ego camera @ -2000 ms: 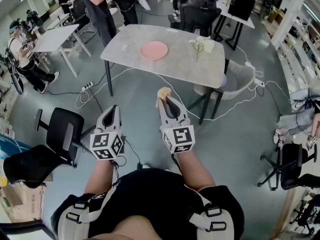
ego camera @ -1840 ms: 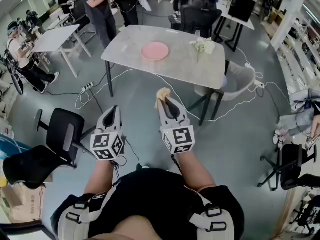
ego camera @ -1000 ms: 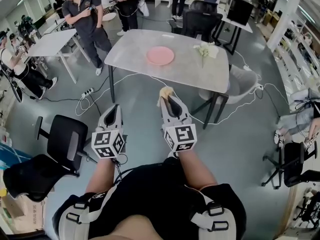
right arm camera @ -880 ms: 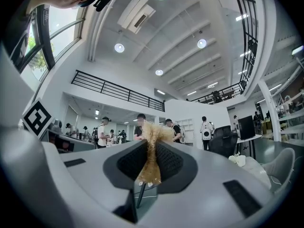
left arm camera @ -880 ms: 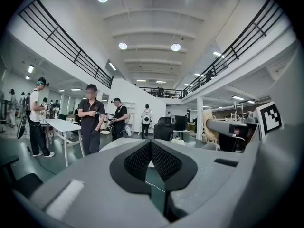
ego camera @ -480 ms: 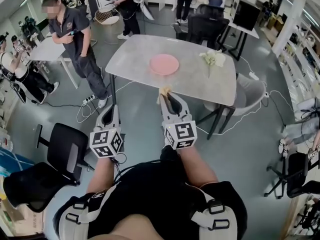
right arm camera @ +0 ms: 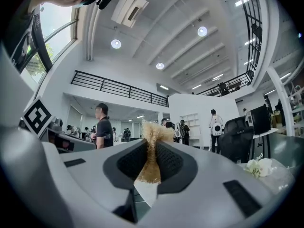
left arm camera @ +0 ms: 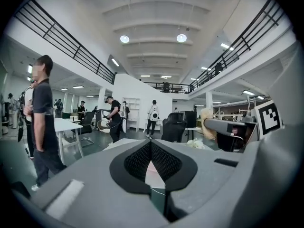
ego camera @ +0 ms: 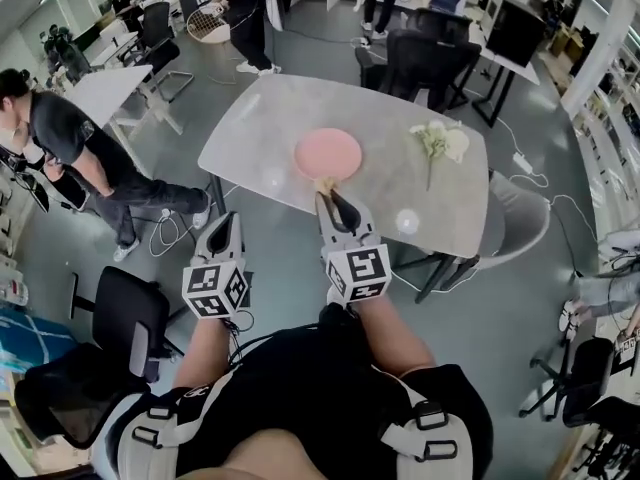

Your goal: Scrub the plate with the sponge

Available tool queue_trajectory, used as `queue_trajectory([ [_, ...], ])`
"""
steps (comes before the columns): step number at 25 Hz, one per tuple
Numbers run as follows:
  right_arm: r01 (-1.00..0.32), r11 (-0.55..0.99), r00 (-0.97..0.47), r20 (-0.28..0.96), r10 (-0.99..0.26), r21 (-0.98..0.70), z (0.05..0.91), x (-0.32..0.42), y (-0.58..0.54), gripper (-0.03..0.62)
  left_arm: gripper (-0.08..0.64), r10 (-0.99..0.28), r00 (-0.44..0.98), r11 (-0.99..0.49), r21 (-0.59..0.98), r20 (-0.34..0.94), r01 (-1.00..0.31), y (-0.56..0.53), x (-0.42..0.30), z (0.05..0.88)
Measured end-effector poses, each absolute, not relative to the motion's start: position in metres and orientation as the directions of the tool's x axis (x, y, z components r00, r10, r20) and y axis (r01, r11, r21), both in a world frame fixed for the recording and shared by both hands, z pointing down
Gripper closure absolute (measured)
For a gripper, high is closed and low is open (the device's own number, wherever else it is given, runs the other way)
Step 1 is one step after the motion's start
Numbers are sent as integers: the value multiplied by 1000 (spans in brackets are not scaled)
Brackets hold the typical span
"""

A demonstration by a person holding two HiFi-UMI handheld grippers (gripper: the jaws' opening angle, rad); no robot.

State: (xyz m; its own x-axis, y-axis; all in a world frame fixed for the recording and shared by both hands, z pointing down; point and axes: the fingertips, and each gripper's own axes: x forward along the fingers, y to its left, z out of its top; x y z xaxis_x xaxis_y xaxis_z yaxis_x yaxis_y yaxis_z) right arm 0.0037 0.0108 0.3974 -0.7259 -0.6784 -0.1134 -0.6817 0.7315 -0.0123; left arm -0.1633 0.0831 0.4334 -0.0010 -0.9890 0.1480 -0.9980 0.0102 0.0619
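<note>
Clamping sponge [right arm camera: 152, 136], marker-cubed right claw [ego camera: 331, 199]

Your left gripper [ego camera: 227, 220] sits at 8 o'clock of your right gripper [ego camera: 327, 200] — jaws together, nothing between them. Right jaws clamp the sponge [ego camera: 325, 182] — both grippers point toward 12 o'clock.

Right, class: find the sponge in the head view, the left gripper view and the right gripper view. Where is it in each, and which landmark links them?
Head view: sponge at centre, at the right gripper's tip.
Left gripper view: sponge right of middle, a tan tuft on the other gripper's tip.
Right gripper view: sponge dead centre, pinched between the jaws.
Shared landmark: the white flowers.
</note>
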Motion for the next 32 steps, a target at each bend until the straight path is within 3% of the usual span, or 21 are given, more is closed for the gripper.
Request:
queue_trajectory([
  [11, -676, 736, -735, -54, -676, -24, 400, -6, -145, 538, 555, -980, 73, -64, 56, 187, -996, -79, -153, 430],
  [25, -734, 679, -679, -38, -733, 17, 390, -44, -254, 538, 555, -966, 151, -140, 66, 208, -988, -212, -204, 432],
  [32, -780, 626, -626, -2, -780, 15, 402, -32, -275, 538, 555, -930, 183, -188, 15, 318, -982, -260, -198, 473],
])
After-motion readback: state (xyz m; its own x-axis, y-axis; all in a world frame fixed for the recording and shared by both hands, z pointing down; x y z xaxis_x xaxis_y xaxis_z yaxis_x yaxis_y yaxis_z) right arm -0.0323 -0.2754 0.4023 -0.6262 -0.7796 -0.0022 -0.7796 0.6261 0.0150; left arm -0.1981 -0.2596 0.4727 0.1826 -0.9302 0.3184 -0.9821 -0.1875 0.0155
